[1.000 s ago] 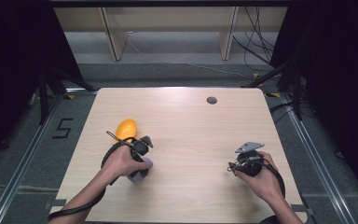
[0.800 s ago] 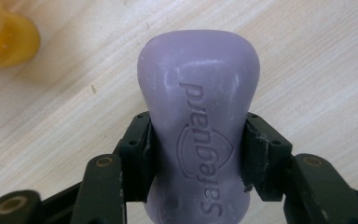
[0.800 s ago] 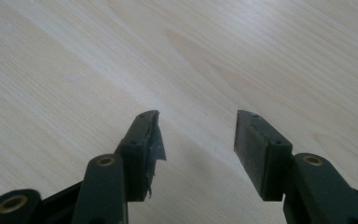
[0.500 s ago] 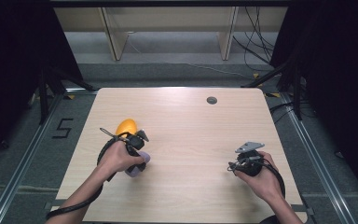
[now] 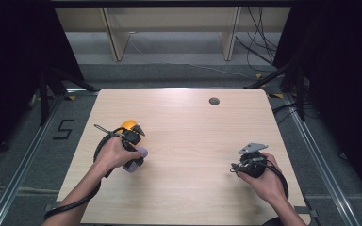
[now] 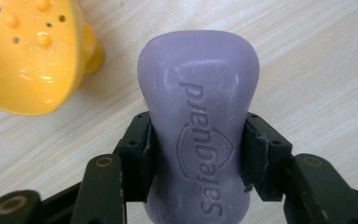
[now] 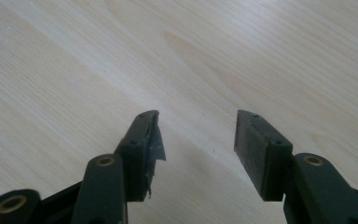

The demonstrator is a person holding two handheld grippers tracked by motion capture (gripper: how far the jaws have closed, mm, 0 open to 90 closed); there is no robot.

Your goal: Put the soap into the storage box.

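Left gripper (image 6: 196,154) clamps the purple soap bar (image 6: 198,130) crosswise, its long axis running along the jaws.

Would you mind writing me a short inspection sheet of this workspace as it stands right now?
Surface: light wooden table, bare across the middle, with a small dark round fitting near the far edge.
Job's things: purple soap bar stamped Safeguard; yellow soap dish with holes and bumps, resting on the table just beyond the bar.
Clutter: nothing seen.
Grippers: left gripper shut on the soap bar at its narrow waist; right gripper open, nothing between its jaws, over bare wood.
Cables: a black cable trails from the left gripper along the forearm; loose cables lie on the floor at far right.
Surroundings: grey floor, wooden shelving behind, a marking "5" on the floor at left.
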